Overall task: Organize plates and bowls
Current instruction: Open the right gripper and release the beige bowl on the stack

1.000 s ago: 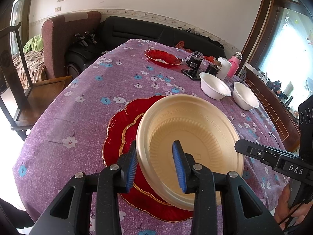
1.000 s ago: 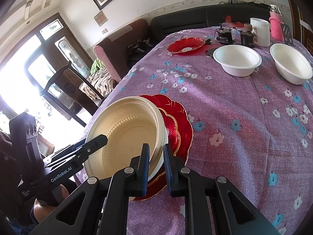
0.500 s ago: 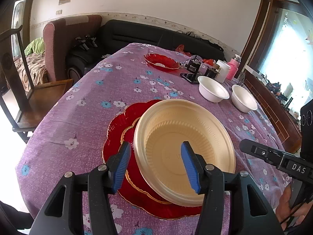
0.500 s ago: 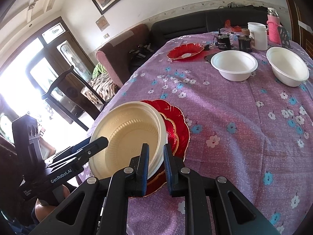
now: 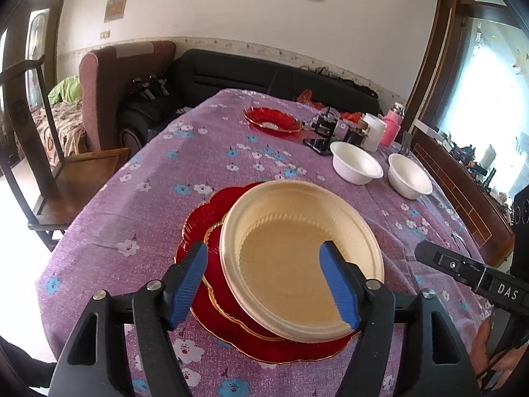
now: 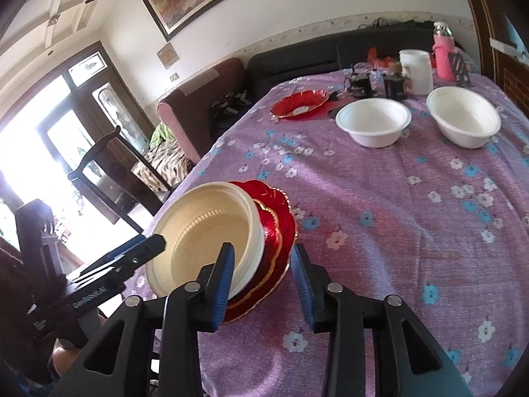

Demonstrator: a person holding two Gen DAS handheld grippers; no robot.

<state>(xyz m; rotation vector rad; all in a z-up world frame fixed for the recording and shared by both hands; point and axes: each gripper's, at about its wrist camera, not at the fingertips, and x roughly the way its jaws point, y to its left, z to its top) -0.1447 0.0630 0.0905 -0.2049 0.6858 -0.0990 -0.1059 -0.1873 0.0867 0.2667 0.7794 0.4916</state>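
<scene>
Bright daylight fills both fisheye views, and straight lines bow towards dark, vignetted corners. In the left wrist view a window (image 5: 489, 76) on the right is blown out to white; in the right wrist view a glass door (image 6: 43, 152) on the left glares the same way. The tablecloth (image 6: 396, 198) is evenly lit with soft shadows, and focus is fairly sharp throughout.

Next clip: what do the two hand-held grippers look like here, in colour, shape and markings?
Both match: the left hand-held gripper and the right hand-held gripper have black plastic bodies with triangular cut-outs, silver pivot pins, and two fingers faced with ribbed blue pads. Seen from the opposite camera, white lettering shows on the side: "DAS" on the right one, a "GenRobot"-like word on the left. No cables or sleeves are clearly visible.
</scene>
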